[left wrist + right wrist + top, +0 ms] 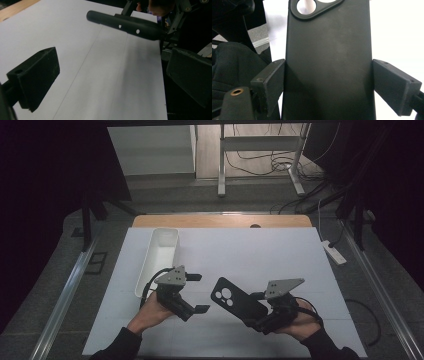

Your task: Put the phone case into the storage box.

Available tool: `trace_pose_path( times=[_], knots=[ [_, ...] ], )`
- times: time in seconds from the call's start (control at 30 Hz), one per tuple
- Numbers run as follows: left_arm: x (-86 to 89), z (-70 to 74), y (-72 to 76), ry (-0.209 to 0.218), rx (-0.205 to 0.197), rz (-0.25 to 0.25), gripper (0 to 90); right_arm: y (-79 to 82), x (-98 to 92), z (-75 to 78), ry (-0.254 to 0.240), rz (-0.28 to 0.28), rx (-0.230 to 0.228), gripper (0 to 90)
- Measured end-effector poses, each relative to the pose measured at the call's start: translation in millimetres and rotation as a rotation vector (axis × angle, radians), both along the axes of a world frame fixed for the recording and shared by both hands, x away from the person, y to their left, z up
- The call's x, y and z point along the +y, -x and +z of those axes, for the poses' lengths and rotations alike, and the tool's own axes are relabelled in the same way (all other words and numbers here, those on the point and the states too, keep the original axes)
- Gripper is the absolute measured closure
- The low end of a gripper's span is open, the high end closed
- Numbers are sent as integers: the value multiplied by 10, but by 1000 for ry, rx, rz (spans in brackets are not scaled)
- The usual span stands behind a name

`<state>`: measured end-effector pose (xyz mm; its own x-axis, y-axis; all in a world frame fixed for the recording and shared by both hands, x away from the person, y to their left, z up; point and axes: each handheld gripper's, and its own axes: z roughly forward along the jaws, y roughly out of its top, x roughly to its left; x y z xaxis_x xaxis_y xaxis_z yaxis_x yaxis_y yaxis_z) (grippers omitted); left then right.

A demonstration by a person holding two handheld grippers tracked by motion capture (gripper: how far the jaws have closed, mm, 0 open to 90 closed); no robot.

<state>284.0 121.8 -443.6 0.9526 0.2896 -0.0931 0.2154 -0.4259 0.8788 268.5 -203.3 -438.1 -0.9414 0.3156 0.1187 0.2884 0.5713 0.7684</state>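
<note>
A black phone case (234, 301) with a round camera cut-out lies slanted over the white sheet (260, 250). My right gripper (254, 310) is shut on it. In the right gripper view the pads (270, 80) press against both long edges of the case (327, 50), and the cut-out end points away from me. My left gripper (199, 293) stands open just left of the case with nothing between its fingers. In the left gripper view its jaws are wide apart over bare sheet (112, 77), and the case (125, 23) shows edge-on beyond them.
A long white tray (165, 231) stands at the back left of the sheet, just beyond the left hand. A wooden table edge (220, 221) runs behind the sheet. Table legs and cables are on the floor farther back.
</note>
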Motion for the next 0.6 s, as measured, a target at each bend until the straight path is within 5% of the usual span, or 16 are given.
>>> trace_pose_path(
  times=[0.6],
  knots=[
    [-129,19,2,5,20,-71,0,-3,88,19,-43,72,17,152]
  ],
)
